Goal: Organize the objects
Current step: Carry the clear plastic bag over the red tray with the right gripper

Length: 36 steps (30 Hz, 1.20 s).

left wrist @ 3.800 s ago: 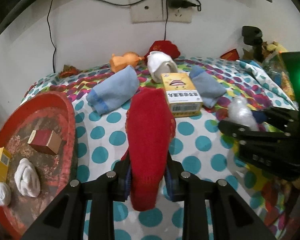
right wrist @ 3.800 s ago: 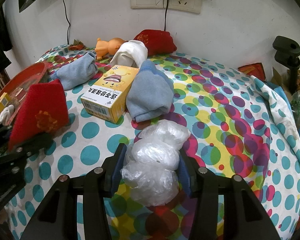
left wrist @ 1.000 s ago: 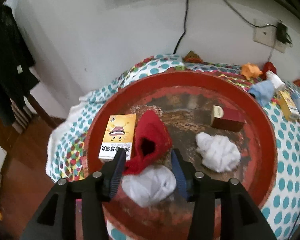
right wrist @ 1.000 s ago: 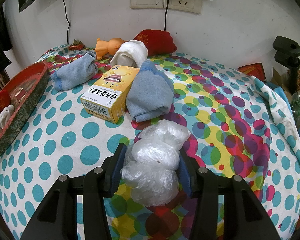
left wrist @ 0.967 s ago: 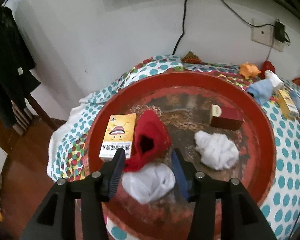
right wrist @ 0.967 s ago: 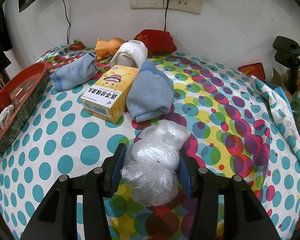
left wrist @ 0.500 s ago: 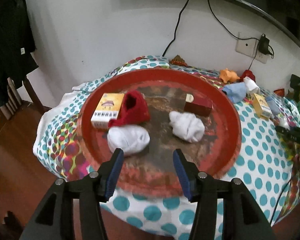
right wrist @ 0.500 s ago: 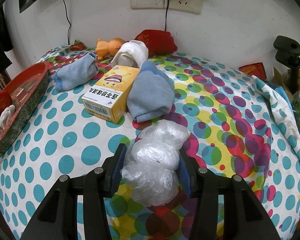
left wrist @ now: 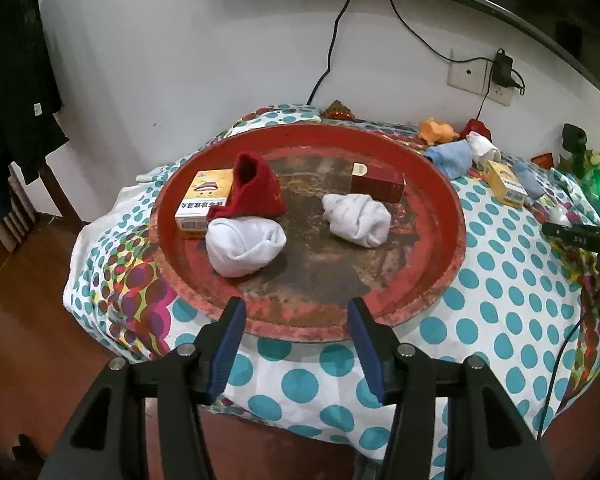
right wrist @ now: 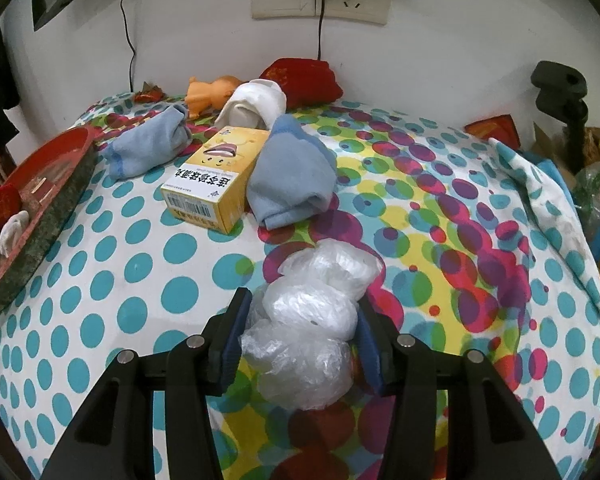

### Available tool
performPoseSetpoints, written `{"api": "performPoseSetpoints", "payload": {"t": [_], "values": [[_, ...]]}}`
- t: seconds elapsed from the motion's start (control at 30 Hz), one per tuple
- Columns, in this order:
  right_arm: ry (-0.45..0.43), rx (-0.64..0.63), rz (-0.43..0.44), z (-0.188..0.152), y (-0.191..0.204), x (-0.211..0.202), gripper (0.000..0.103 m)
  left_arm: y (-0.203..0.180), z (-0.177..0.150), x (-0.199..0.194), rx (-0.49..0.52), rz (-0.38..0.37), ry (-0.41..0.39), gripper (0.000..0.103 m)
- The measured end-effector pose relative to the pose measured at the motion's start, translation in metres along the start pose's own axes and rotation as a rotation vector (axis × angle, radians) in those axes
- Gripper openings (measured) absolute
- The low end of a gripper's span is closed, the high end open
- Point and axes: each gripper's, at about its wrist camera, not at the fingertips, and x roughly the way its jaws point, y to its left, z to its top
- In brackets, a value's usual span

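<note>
A round red tray [left wrist: 440,184] lies at the left end of the dotted tablecloth. In it a red sock [left wrist: 256,192] leans on a yellow box [left wrist: 204,200], with two white sock rolls [left wrist: 244,246] [left wrist: 358,218] and a dark red box [left wrist: 378,186] nearby. My left gripper [left wrist: 295,308] hangs open and empty over the tray's near rim. My right gripper [right wrist: 305,304] is shut on a crumpled clear plastic bag [right wrist: 300,364] resting on the cloth. Beyond it lie a second yellow box [right wrist: 216,172] and a light blue sock [right wrist: 292,176].
Another blue sock [right wrist: 148,144], a white sock [right wrist: 256,104], an orange toy [right wrist: 208,94] and a red pouch [right wrist: 304,82] sit near the wall under the sockets. A black clamp stand [right wrist: 560,92] and clutter stand at the right edge. The tray [right wrist: 48,208] shows at the left.
My left gripper has let go of the red sock, opened wider and drawn back from the tray. The sock stays against the yellow box. The right gripper has kept still on the bag.
</note>
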Motion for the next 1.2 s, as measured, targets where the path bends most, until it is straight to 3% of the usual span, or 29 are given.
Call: {"api": "performPoseSetpoints", "payload": {"t": [0.1,0.13,0.3,0.4,0.47,0.57,1.03,1.2], "values": [[0.0,0.009,0.008,-0.002,0.0,-0.001,0.056,-0.007,-0.002,0.001,0.042,0.008,0.003,0.054],[0.001,0.012,0.015,-0.002,-0.001,-0.002,0.065,-0.01,-0.003,0.002,0.051,0.014,0.004,0.054],[-0.004,0.04,-0.001,-0.007,-0.003,-0.006,0.066,-0.009,-0.007,0.007,0.033,-0.026,0.034,0.054],[-0.016,0.07,-0.006,-0.009,-0.008,-0.01,0.059,-0.008,-0.007,0.005,0.026,-0.032,0.03,0.054],[-0.021,0.078,-0.002,-0.009,-0.009,-0.011,0.041,-0.008,-0.007,0.004,0.029,-0.027,0.025,0.054],[-0.018,0.063,-0.009,-0.009,-0.005,-0.011,0.038,-0.009,-0.007,0.004,0.038,-0.014,0.028,0.054],[-0.022,0.034,-0.075,-0.008,0.022,-0.014,0.036,-0.001,-0.012,0.0,0.022,-0.008,0.027,0.054],[-0.045,0.023,-0.034,-0.004,0.045,-0.025,0.036,0.005,-0.011,0.0,0.011,0.003,0.025,0.054]]}}
